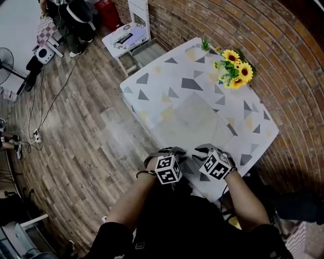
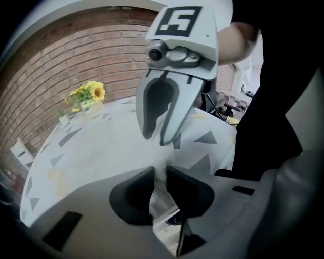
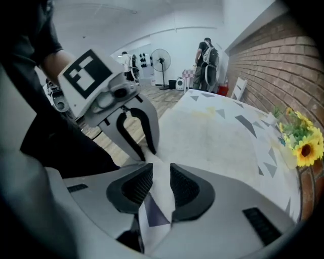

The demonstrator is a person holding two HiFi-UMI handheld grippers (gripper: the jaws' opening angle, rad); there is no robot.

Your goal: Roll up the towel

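Pinching the towel's (image 1: 195,124) near edge, the left hand-held gripper (image 2: 159,184) and right hand-held gripper (image 3: 161,184) sit side by side, likely to start an even roll. The rest lies flat ahead on the desk (image 1: 152,76).

I am looking down on a curved red brick wall (image 1: 228,20) that wraps round the far side of the room, with a grey-brown wood-plank floor (image 1: 76,141) below it. A table (image 1: 177,71) under a white cloth printed with grey and yellow triangles stands close to the bricks, with a bunch of sunflowers (image 1: 235,68) and a small green plant (image 1: 205,44) at its far corner. Beyond it a white chair (image 1: 138,15) stands against the wall. A standing fan (image 1: 5,63) is at the left, and cables (image 1: 50,101) trail across the boards. Further off, the right gripper view shows plain white walls (image 3: 152,30) under even, cool light.
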